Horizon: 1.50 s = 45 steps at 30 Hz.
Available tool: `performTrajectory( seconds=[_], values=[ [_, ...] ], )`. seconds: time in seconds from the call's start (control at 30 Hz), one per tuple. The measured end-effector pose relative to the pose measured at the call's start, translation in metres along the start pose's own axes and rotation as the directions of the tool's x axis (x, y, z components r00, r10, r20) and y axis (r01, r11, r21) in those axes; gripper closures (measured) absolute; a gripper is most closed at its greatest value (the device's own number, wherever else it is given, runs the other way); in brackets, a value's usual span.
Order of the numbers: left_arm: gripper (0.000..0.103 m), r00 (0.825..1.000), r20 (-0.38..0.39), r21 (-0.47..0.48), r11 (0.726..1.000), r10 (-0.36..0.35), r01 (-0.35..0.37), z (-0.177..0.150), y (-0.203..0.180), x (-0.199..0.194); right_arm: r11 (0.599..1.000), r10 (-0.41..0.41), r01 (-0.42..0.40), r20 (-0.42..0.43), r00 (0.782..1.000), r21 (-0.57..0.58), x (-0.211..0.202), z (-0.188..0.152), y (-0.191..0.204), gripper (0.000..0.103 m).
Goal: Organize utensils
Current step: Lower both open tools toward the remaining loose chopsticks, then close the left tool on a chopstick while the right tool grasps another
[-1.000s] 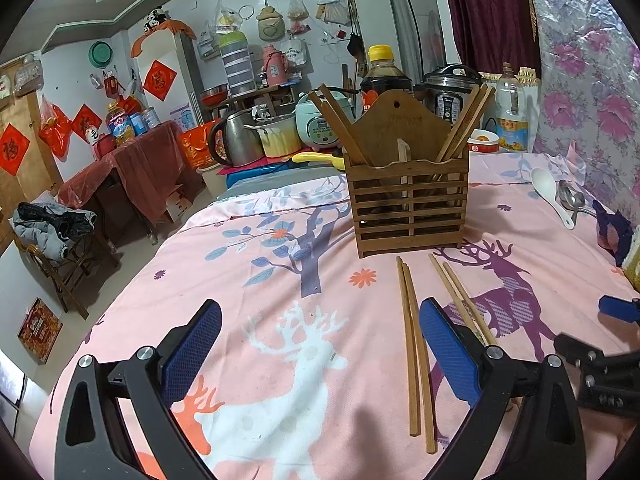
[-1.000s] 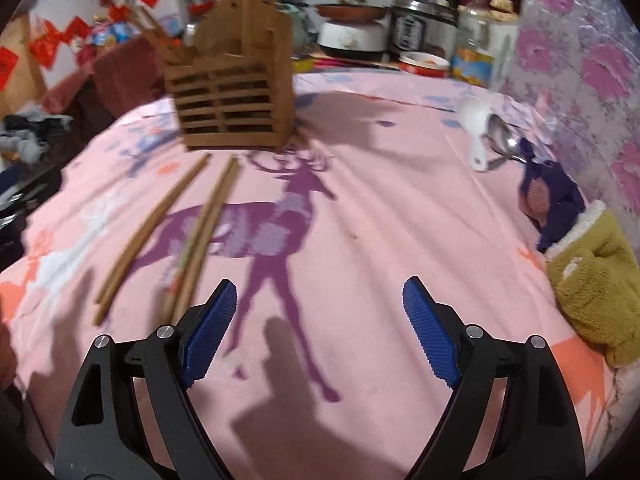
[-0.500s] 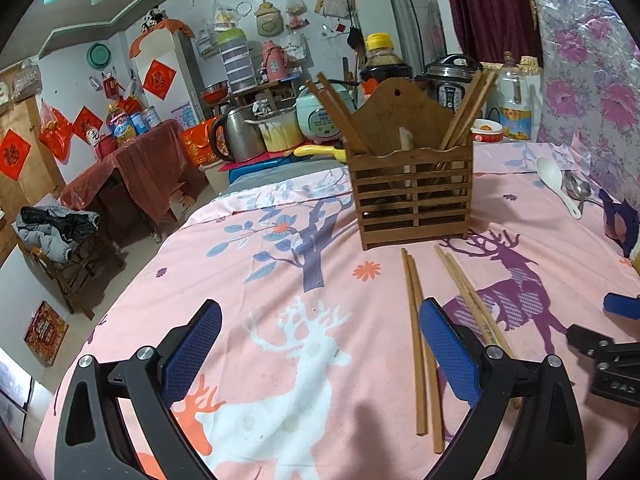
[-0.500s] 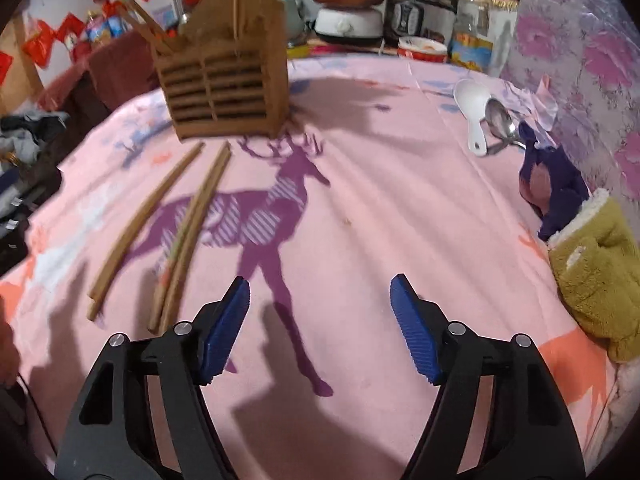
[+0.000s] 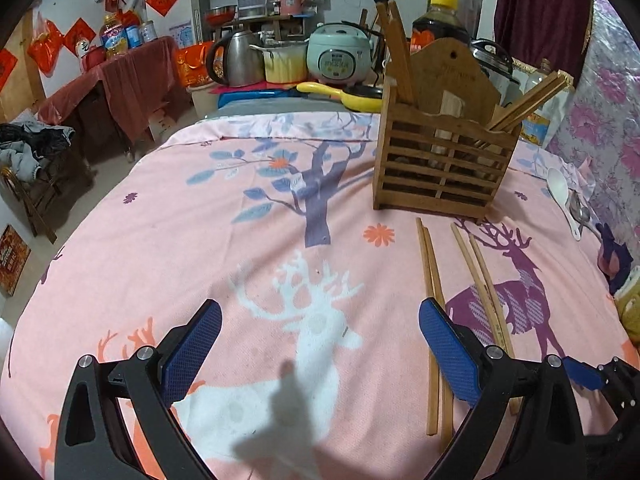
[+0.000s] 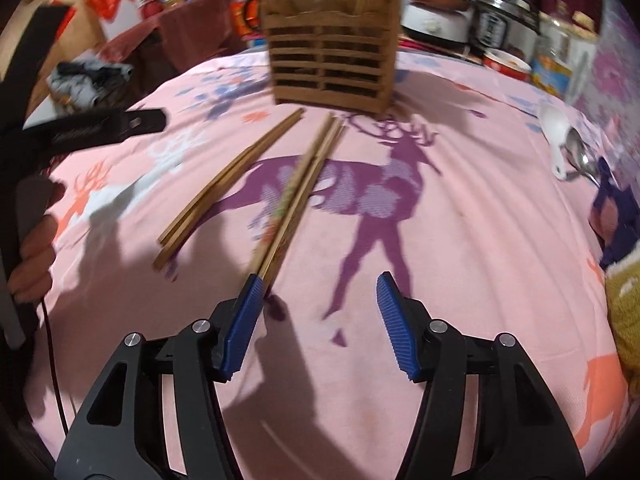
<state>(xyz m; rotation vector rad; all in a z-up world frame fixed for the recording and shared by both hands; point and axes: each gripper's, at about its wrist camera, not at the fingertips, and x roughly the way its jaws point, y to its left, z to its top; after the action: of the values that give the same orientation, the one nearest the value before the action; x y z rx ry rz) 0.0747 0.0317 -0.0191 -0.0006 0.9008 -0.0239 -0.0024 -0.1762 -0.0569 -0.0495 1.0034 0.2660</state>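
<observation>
A slatted wooden utensil holder stands on the pink deer-print cloth and holds several chopsticks; it also shows in the right wrist view. Two pairs of chopsticks lie in front of it: a left pair and a right pair. My left gripper is open and empty, left of the left pair. My right gripper is open; its left finger is at the near ends of the right pair. Its blue tip shows in the left wrist view.
A white spoon and a metal spoon lie at the right. Dark blue and yellow cloths sit at the right edge. Kettle, pots, rice cookers and bottles crowd the far side. The left handle reaches in from the left.
My right gripper has moved left and forward, so its left finger now reaches the near ends of the right chopstick pair, and its jaws have narrowed. My left gripper has drifted slightly left.
</observation>
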Motion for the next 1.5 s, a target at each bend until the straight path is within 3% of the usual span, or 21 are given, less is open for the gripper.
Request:
performTrajectory(
  seconds=[0.13,0.3,0.4,0.43,0.47,0.5,0.53,0.57,0.77,0.97,1.2,1.5],
  values=[
    [0.006,1.0,-0.001,0.023,1.0,0.012,-0.012,-0.002,-0.004,0.001,1.0,-0.007,0.007,0.005,1.0,-0.002,-0.002,0.0,-0.001,0.046],
    [0.006,1.0,-0.004,0.028,0.999,0.016,-0.016,-0.002,-0.005,0.002,0.998,0.047,-0.046,0.007,0.999,-0.046,-0.005,-0.001,0.008,0.046],
    [0.006,1.0,-0.013,0.034,0.999,0.017,-0.016,-0.002,-0.006,0.004,0.996,0.009,-0.011,-0.016,1.0,-0.094,0.001,-0.003,0.015,0.046],
    [0.006,1.0,-0.014,0.038,0.999,0.018,-0.017,-0.002,-0.006,0.005,0.996,-0.052,0.051,-0.005,0.999,-0.077,0.001,-0.001,0.007,0.046],
    [0.006,1.0,-0.015,0.04,0.999,0.019,-0.018,-0.002,-0.006,0.005,0.994,-0.097,0.097,-0.005,0.995,-0.049,0.002,0.0,-0.001,0.048],
    [0.006,1.0,-0.017,0.043,0.999,0.019,-0.018,-0.002,-0.007,0.006,0.994,-0.107,0.107,-0.008,0.994,-0.003,0.002,0.0,-0.012,0.057],
    [0.006,1.0,-0.019,0.047,0.999,0.016,-0.015,-0.002,-0.007,0.006,0.995,-0.088,0.089,-0.009,0.996,0.038,0.001,0.001,-0.022,0.064],
    [0.006,1.0,-0.021,0.057,0.998,0.01,-0.009,-0.003,-0.008,0.006,0.995,-0.064,0.064,-0.001,0.998,0.079,-0.001,0.003,-0.03,0.065],
    [0.006,0.999,-0.036,0.148,0.989,-0.016,0.021,-0.024,-0.016,0.001,0.971,-0.079,0.072,0.02,0.997,0.229,-0.002,0.005,-0.058,0.063],
    [0.006,0.99,-0.112,0.183,0.978,-0.085,0.105,-0.044,-0.015,0.002,0.924,0.027,-0.036,0.03,0.999,0.382,-0.001,0.001,-0.081,0.056],
    [0.006,0.986,-0.156,0.288,0.952,-0.061,0.105,-0.058,-0.035,0.01,0.928,0.02,-0.028,0.024,1.0,0.371,0.002,0.002,-0.078,0.053],
    [0.007,0.992,-0.122,0.345,0.936,-0.023,0.064,-0.059,-0.046,0.01,0.934,0.006,-0.014,0.026,1.0,0.357,0.001,0.002,-0.075,0.051]
  ],
)
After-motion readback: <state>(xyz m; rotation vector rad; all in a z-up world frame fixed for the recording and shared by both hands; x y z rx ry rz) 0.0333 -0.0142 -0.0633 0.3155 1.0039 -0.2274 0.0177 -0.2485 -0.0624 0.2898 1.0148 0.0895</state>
